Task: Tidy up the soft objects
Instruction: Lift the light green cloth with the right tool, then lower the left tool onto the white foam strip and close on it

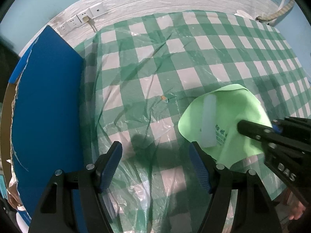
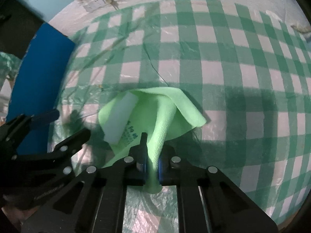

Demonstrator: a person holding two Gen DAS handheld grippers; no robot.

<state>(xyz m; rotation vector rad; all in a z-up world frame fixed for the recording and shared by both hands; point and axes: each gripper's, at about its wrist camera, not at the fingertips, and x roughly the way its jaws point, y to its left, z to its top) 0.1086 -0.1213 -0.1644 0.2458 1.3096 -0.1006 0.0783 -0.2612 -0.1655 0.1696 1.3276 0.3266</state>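
We are pinching the green cloth (image 2: pixel 155 120) in the right gripper (image 2: pixel 152 167), jaws clenched on a bunched fold near the worktop's (image 2: pixel 233 77) near edge. A white strip (image 2: pixel 119 116) is lying lengthwise on the cloth's left side. The left gripper (image 1: pixel 155 167) is hovering released, jaws empty, just left of it.

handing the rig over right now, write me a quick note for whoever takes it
Right gripper: shut on a pinched fold of the green cloth.
Left gripper: open, empty, over the checked tablecloth beside the cloth.
A white block lies on the cloth's left part; a blue board stands at the table's left edge.
Done: cloth gripped.
Left: folding or placing it; the block looks likely to slide if the cloth is lifted.
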